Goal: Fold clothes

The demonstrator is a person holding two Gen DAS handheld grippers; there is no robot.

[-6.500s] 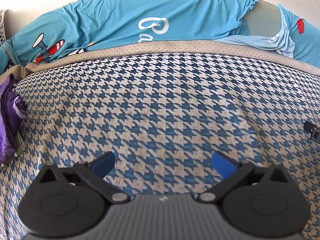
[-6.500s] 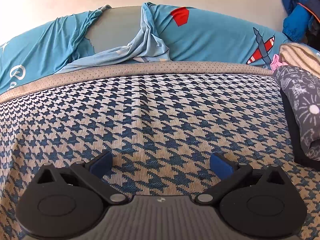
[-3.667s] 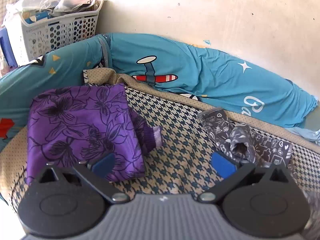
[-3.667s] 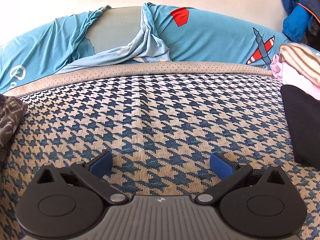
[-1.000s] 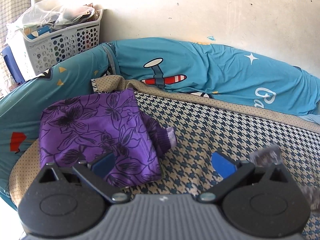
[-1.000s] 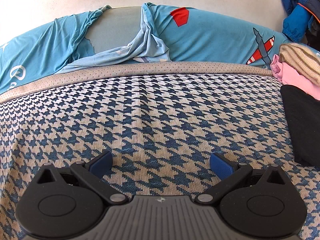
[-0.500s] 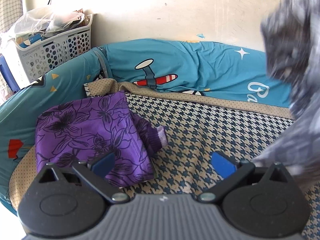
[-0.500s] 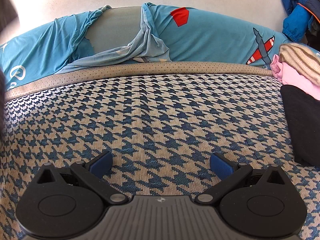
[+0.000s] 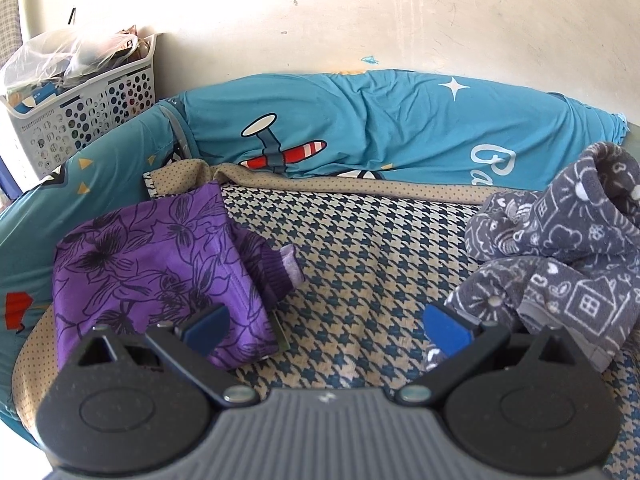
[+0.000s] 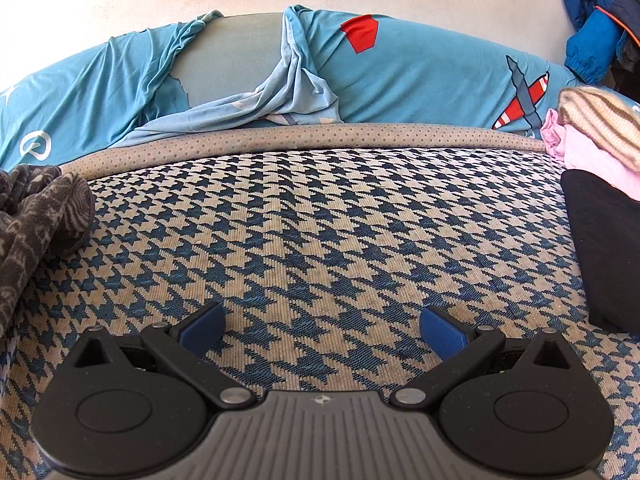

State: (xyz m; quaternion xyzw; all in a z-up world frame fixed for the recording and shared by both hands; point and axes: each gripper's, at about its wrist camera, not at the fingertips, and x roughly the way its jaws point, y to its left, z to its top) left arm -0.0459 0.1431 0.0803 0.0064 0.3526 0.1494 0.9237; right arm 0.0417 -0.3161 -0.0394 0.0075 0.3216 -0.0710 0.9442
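At 3 o'clock in your left wrist view, the grey patterned garment [image 9: 560, 256] now lies crumpled on the houndstooth cover [image 9: 360, 264]; half a second ago it was a blur in the air, a second ago barely in frame. So it has landed and is the next piece to fold. Its near edge sits just beside the right finger of your left gripper [image 9: 326, 326], whose jaws stand wide with nothing between them. The folded purple floral garment [image 9: 152, 264] at 9 o'clock is unchanged, with the white basket [image 9: 92, 116] at 10 o'clock.

In the right wrist view, the same grey garment [image 10: 36, 220] has appeared at 9 o'clock. Your right gripper [image 10: 322, 330] has not moved; jaws wide, empty, over bare cover. The stacked clothes [image 10: 592, 148] at 3 o'clock are as before. Judgement: spread the grey piece flat before folding.
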